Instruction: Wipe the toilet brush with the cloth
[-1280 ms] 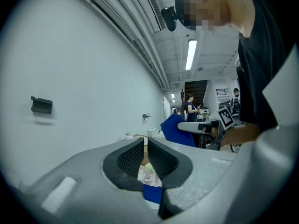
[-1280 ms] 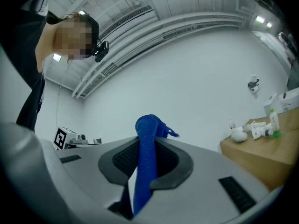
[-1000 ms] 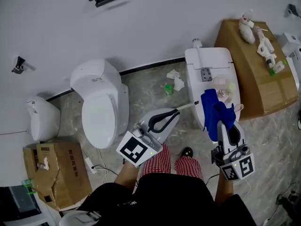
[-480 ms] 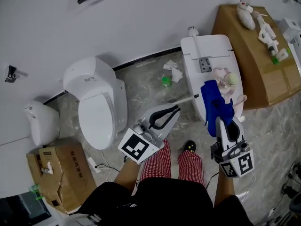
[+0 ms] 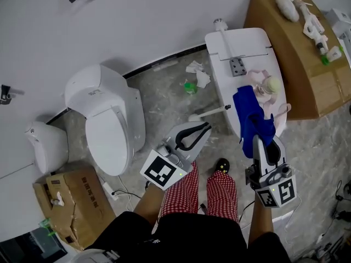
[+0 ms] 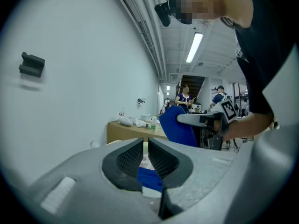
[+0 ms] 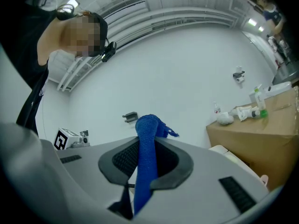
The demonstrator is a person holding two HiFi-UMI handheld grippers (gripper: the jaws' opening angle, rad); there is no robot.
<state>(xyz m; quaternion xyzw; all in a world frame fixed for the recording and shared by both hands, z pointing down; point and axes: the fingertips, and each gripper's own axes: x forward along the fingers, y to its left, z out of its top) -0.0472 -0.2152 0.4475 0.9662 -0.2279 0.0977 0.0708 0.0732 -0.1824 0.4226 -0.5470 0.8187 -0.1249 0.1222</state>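
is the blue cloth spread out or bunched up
Bunched up: the blue cloth stands as a narrow roll pinched in the right gripper.

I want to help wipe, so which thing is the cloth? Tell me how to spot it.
Find the long white table on the right, next to the big brown box. At the table's near end, the right gripper is pinching the cloth. It is the only bright blue thing there; everything around it is white, pale or brown.

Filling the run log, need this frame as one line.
left gripper: shut | right gripper: shut on blue cloth | white rod: near left tips, hold unclear
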